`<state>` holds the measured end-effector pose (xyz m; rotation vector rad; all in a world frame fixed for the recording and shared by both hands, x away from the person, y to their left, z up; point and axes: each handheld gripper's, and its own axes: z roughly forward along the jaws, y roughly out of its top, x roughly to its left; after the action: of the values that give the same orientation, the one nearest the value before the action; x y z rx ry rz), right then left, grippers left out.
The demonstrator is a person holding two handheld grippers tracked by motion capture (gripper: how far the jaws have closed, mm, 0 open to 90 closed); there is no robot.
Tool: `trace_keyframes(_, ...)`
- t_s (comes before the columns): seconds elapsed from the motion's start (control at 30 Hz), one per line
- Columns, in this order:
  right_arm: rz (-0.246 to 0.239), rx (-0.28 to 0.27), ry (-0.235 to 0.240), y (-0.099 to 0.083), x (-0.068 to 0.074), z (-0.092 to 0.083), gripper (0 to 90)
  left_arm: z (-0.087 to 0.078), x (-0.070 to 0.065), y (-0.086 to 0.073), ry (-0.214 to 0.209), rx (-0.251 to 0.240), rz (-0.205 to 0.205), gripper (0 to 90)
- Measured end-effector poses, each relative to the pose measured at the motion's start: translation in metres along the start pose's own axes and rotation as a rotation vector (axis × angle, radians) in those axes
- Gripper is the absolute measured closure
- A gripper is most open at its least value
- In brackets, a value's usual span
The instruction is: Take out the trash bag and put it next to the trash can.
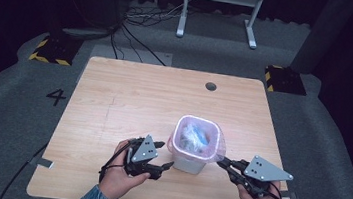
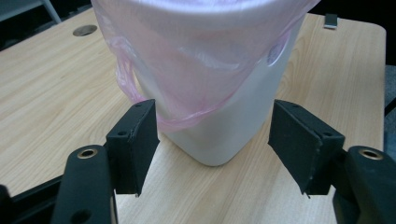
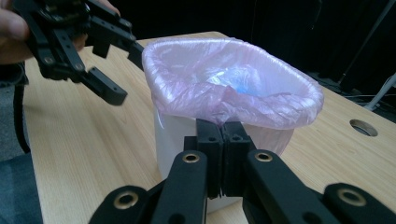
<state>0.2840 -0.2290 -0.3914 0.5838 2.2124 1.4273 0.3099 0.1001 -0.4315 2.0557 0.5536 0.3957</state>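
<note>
Jaws, right gripper (image 3: pixel 222 133): pressed together, pinching the pink bag (image 3: pixel 243 100) hem at the bin's near rim, likely to lift or free the liner.
Jaws, left gripper (image 2: pixel 212 149): spread, nothing between the pads, facing the bin's base, probably ready to steady it.
White bin (image 1: pixel 190 162): upright on the bench (image 1: pixel 130 94), between both grippers, toward the near edge.
Bag contents: crumpled waste, bluish scrap inside.
Liner: folded over the rim, loose at one corner.

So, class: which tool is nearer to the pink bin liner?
Right. The right tool is shut on the pink bin liner's rim fold. The left tool stands open beside the white bin, not touching the liner.
</note>
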Motion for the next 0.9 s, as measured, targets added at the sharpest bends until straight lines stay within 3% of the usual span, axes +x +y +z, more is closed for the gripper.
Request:
trace_keyframes(0.17,0.006,0.001,-0.002,0.001,0.002,0.001,88.9,0.014,0.003,-0.002,-0.003,-0.014,0.013,34.6)
trace_keyframes(0.27,0.009,0.0,0.001,0.0,0.002,0.001,88.6,0.018,0.006,-0.003,-0.058,-0.051,0.026,38.9)
trace_keyframes(0.37,0.017,0.003,0.006,-0.002,0.003,0.0,88.1,0.015,0.006,-0.002,-0.079,-0.051,0.049,59.6)
trace_keyframes(0.47,0.026,0.002,0.007,-0.004,0.001,-0.001,88.1,0.009,0.006,0.0,-0.109,-0.073,0.039,84.8)
trace_keyframes(0.5,0.029,0.001,0.009,-0.005,0.001,-0.001,88.1,0.007,0.005,0.001,-0.112,-0.074,0.037,89.6)
trace_keyframes(0.7,0.015,0.001,0.004,-0.003,0.002,-0.005,88.3,-0.012,-0.003,0.01,-0.158,-0.063,0.065,89.9)
trace_keyframes(0.9,-0.017,-0.002,0.009,0.005,0.008,-0.013,88.9,-0.04,-0.012,0.022,-0.133,-0.104,0.097,89.9)
